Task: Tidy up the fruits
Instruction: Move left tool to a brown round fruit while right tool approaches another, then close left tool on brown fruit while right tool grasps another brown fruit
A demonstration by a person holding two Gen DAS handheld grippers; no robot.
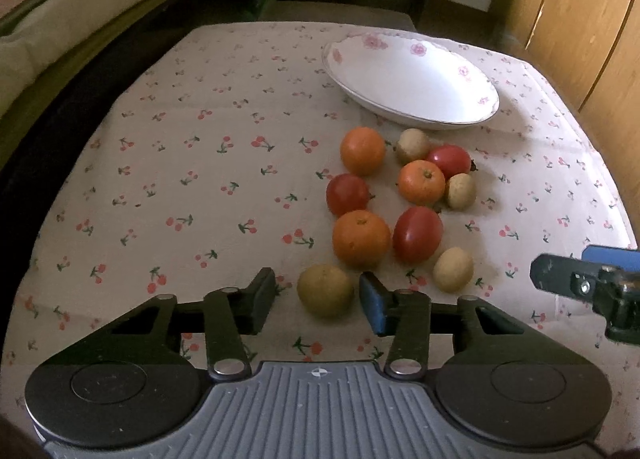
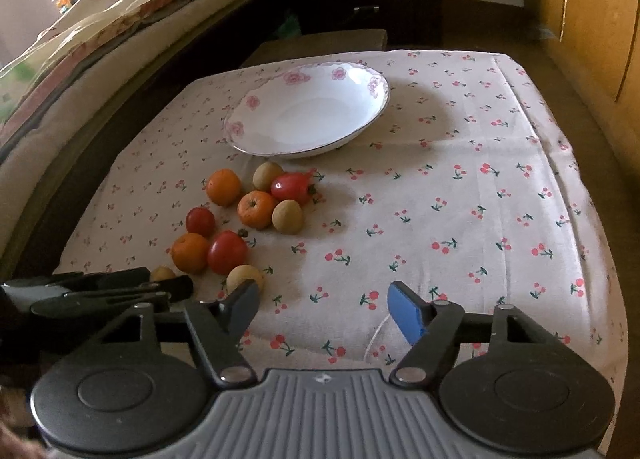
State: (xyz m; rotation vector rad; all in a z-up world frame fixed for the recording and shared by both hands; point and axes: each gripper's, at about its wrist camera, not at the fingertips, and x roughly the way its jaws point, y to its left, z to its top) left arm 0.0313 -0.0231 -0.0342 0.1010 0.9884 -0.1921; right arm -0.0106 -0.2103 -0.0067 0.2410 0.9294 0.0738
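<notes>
My left gripper (image 1: 318, 301) has its jaws apart on either side of a yellow-green fruit (image 1: 325, 290), which sits on the cherry-print tablecloth (image 1: 180, 179); neither pad touches it. Just beyond lie three oranges (image 1: 361, 238), three red tomatoes (image 1: 417, 233) and three small tan fruits (image 1: 453, 269), loosely clustered. A white floral bowl (image 1: 412, 79), holding nothing, stands behind the cluster. My right gripper (image 2: 322, 309) is likewise spread wide, over bare cloth to the right of the fruit, nothing between its fingers.
</notes>
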